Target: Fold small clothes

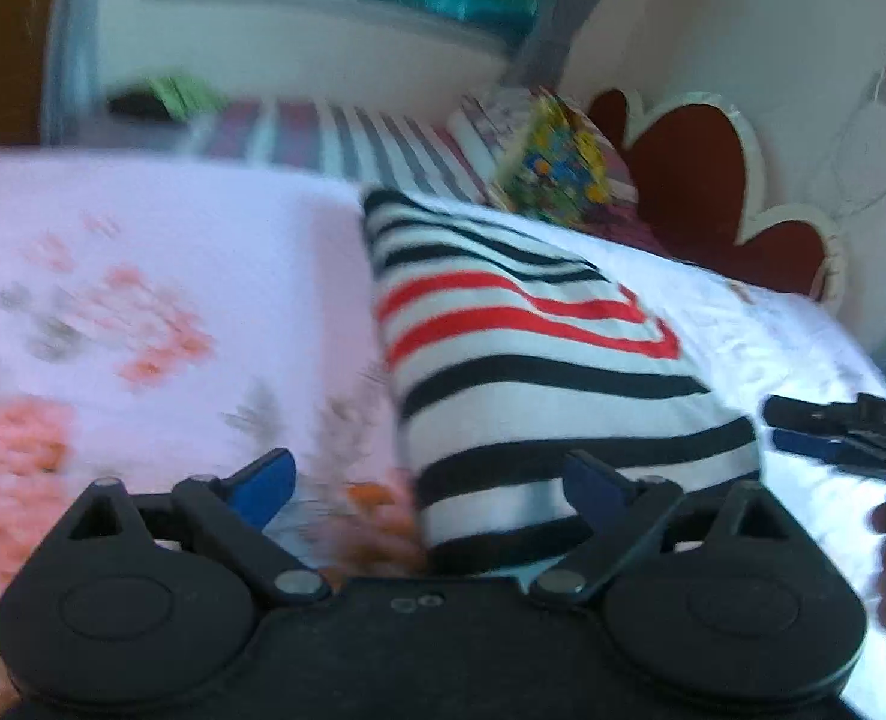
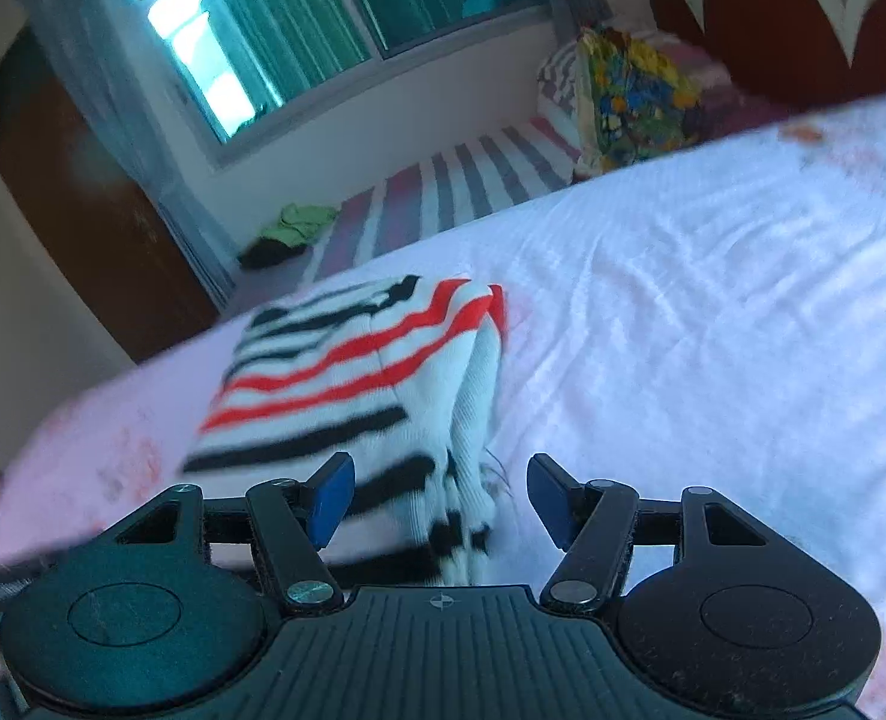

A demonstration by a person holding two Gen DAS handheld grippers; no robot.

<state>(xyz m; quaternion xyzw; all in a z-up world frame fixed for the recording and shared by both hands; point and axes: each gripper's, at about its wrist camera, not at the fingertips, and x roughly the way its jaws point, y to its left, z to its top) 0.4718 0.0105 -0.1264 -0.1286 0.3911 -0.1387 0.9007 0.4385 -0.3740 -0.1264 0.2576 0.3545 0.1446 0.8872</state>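
A small white garment with black and red stripes [image 1: 538, 354] lies folded on the pale floral bed sheet [image 1: 143, 300]. My left gripper [image 1: 431, 483] is open just above its near left edge, holding nothing. In the right wrist view the same garment [image 2: 347, 384] lies folded into a compact stack, and my right gripper [image 2: 437, 498] is open over its near right corner, empty. The right gripper's fingers also show at the right edge of the left wrist view [image 1: 832, 432]. Both views are motion-blurred.
A colourful patterned pillow [image 1: 553, 171] and a striped blanket [image 1: 347, 138] lie at the far end of the bed. A red scalloped headboard [image 1: 712, 180] is at the right. A green cloth [image 2: 299, 222] lies by the window wall.
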